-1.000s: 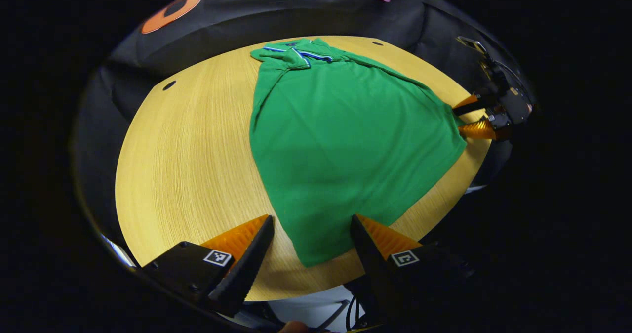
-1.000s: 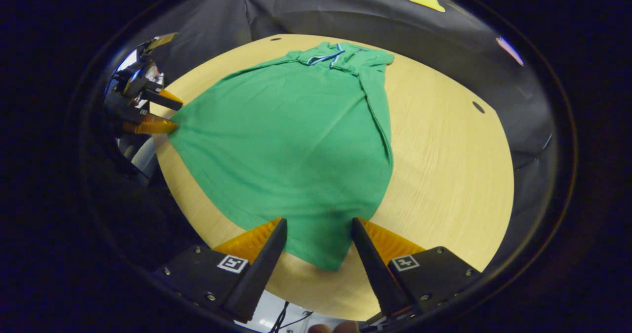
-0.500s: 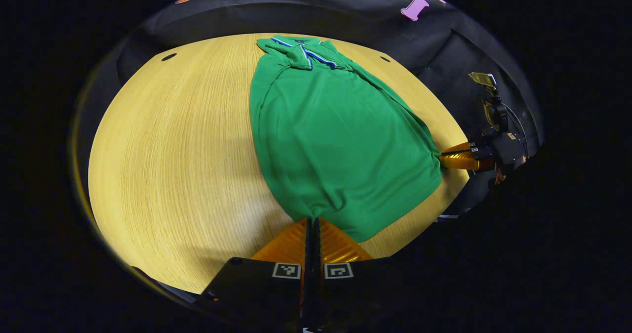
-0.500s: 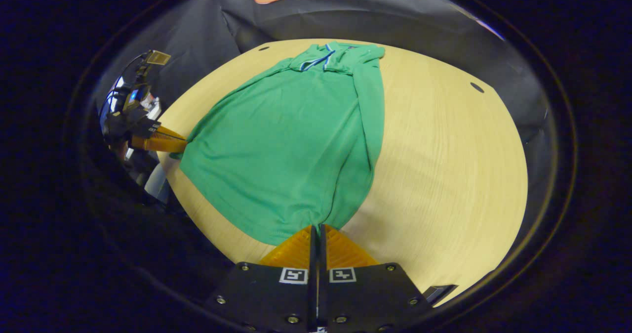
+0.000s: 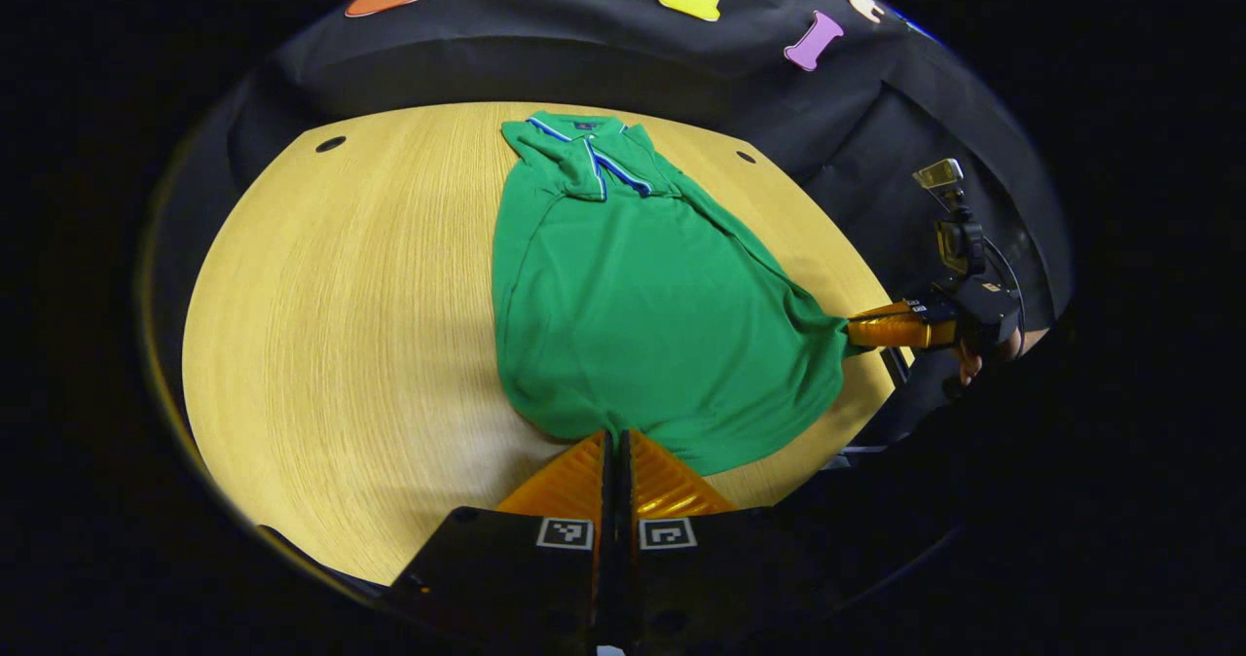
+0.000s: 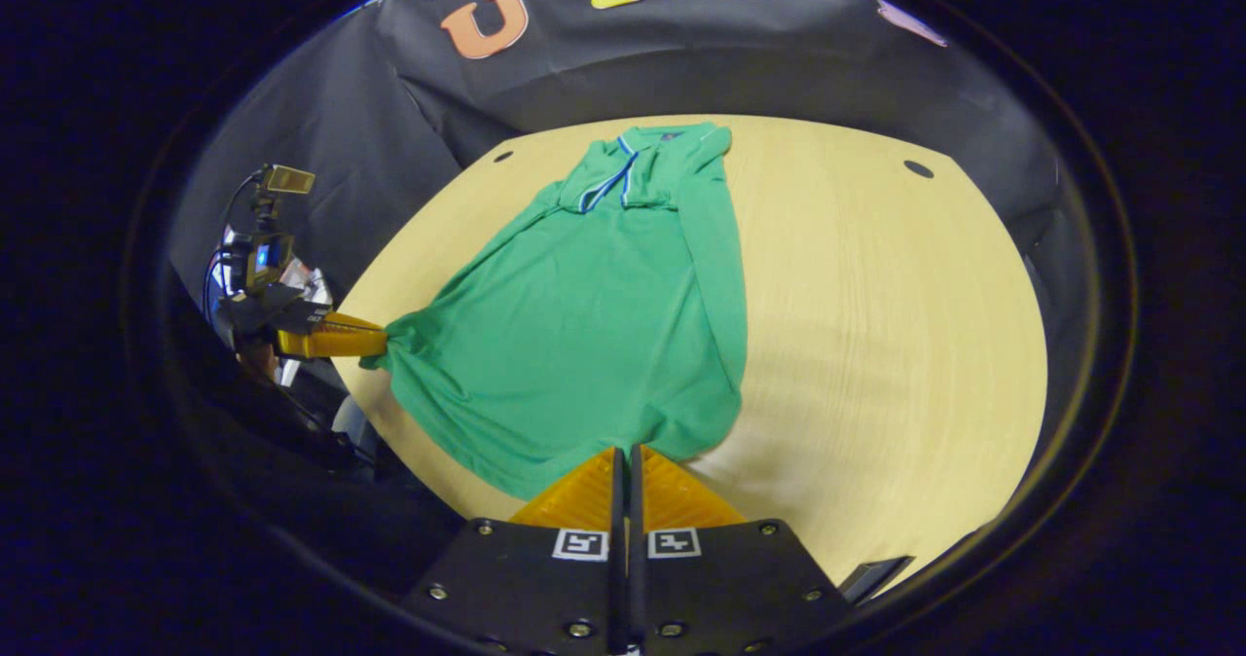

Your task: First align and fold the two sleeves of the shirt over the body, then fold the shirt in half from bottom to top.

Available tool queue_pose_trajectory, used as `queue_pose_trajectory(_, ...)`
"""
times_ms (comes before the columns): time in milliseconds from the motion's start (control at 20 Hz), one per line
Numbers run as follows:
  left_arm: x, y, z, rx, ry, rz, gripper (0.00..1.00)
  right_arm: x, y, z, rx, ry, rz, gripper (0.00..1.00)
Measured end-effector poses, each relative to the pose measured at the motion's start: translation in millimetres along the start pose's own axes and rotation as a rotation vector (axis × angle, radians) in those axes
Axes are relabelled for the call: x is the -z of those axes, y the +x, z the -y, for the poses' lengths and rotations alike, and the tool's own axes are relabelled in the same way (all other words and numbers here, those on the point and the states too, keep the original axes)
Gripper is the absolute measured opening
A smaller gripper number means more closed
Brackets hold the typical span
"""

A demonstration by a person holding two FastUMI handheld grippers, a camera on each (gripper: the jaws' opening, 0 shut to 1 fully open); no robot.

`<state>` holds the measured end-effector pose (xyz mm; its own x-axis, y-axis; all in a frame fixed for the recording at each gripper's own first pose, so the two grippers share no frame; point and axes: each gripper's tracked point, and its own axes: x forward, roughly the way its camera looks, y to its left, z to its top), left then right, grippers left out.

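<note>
Pale wooden desk (image 5: 341, 345) carries a green shirt (image 5: 642, 315), collar toward the far edge, hem at the near edge. Left claw (image 5: 613, 437) is clamped on the hem's left corner; right claw (image 6: 623, 452) is clamped on its right corner, both corners bunched.

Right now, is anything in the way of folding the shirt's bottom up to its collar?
Nothing visible is. Both the left gripper and right gripper pinch the green shirt's bottom corners, and only shirt lies between them and the collar.
</note>
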<state>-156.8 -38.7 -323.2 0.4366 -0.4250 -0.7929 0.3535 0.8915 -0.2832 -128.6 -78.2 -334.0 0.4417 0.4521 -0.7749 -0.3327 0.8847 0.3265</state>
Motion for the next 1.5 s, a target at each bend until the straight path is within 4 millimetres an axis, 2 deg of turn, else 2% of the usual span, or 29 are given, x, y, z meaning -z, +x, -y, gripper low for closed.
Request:
queue_pose_trajectory(300,-37,-8,-1,-0.003,0.005,0.051,0.04,-36,-12,-11,-0.030,0.007,0.057,0.01)
queue_pose_trajectory(550,-71,-16,-6,-0.021,0.034,0.093,0.03,-87,-19,-17,-0.054,0.011,0.123,0.00)
queue_pose_trajectory(600,-81,-16,-10,-0.029,0.047,0.103,0.03,-104,-18,-14,-0.054,0.023,0.146,0.00)
queue_pose_trajectory(850,-136,-16,-23,-0.055,0.065,0.172,0.04,-154,-18,-6,-0.047,0.039,0.206,0.00)
queue_pose_trajectory(900,-147,-14,-25,-0.055,0.071,0.188,0.04,-171,-16,1,-0.036,0.043,0.223,0.00)
queue_pose_trajectory(1000,-175,-10,-31,-0.056,0.074,0.220,0.03,-200,-10,5,-0.020,0.053,0.253,0.00)
queue_pose_trajectory(1150,-211,-4,-39,-0.052,0.080,0.262,0.03,-229,-4,11,-0.009,0.056,0.280,0.00)
queue_pose_trajectory(1200,-232,0,-45,-0.050,0.081,0.285,0.03,-247,2,13,-0.005,0.073,0.294,0.00)
queue_pose_trajectory(1250,-241,2,-48,-0.051,0.083,0.294,0.03,-255,5,16,-0.001,0.077,0.297,0.00)
queue_pose_trajectory(1300,-261,7,-54,-0.042,0.079,0.314,0.03,-266,10,20,0.006,0.082,0.306,0.00)
queue_pose_trajectory(1500,-295,22,-68,-0.035,0.060,0.342,0.03,-299,20,33,0.034,0.078,0.335,0.00)
